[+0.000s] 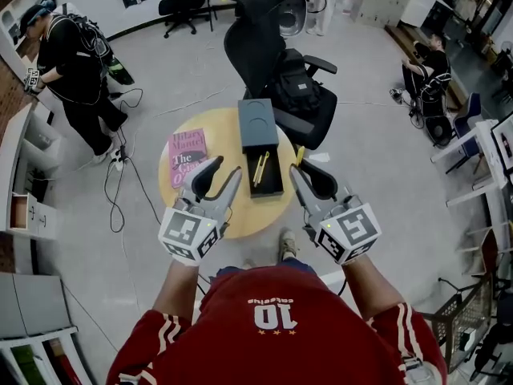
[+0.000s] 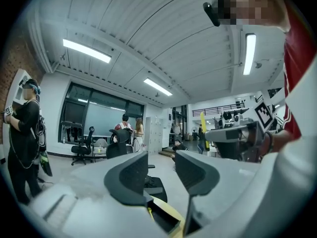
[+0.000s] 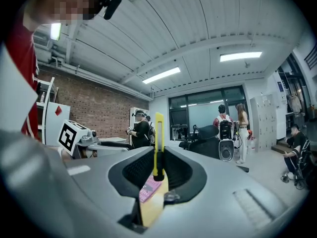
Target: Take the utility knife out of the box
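On the round wooden table (image 1: 204, 131) lies a dark box (image 1: 258, 124) with its drawer (image 1: 265, 184) pulled toward me; yellow items lie inside. My right gripper (image 1: 307, 171) hovers just right of the drawer. In the right gripper view the right gripper (image 3: 158, 168) is shut on a yellow utility knife (image 3: 158, 135), which stands upright between the pads. A yellow tip of the knife (image 1: 300, 155) shows in the head view. Left of the drawer my left gripper (image 1: 225, 169) is open. The left gripper view shows nothing between the jaws of the left gripper (image 2: 161, 171), with the drawer (image 2: 163, 218) below.
A pink book (image 1: 186, 157) lies on the table's left side. Behind the table stands a black office chair (image 1: 264, 38) with a backpack on it. A person in black (image 1: 74, 62) stands far left beside white shelves (image 1: 28, 175); another person (image 1: 429, 66) sits far right.
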Available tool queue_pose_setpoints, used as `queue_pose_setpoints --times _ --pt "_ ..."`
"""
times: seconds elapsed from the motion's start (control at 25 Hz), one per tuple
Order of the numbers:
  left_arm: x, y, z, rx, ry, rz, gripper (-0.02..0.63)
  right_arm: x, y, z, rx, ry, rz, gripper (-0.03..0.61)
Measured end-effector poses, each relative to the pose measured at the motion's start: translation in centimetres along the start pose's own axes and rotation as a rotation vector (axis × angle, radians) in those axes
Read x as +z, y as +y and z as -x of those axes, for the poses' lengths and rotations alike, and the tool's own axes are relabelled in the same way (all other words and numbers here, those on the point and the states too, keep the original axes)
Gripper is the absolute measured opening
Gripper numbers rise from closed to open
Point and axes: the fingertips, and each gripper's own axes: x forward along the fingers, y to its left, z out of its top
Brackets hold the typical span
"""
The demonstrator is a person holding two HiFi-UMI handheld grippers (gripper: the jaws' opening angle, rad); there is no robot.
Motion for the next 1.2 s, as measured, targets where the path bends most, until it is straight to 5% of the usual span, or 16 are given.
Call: queue_pose_setpoints --times 0.48,1.2 --pt "-4.1 0.7 -5.7 0.014 0.087 0.007 0.201 -1.8 -4.0 0.4 -0.015 0.035 -0.022 0.060" --pt "-20.2 1.6 -14.8 0.122 0.412 0.105 0.201 -3.3 -12.1 -2.0 0.077 0.074 -0.042 0.060"
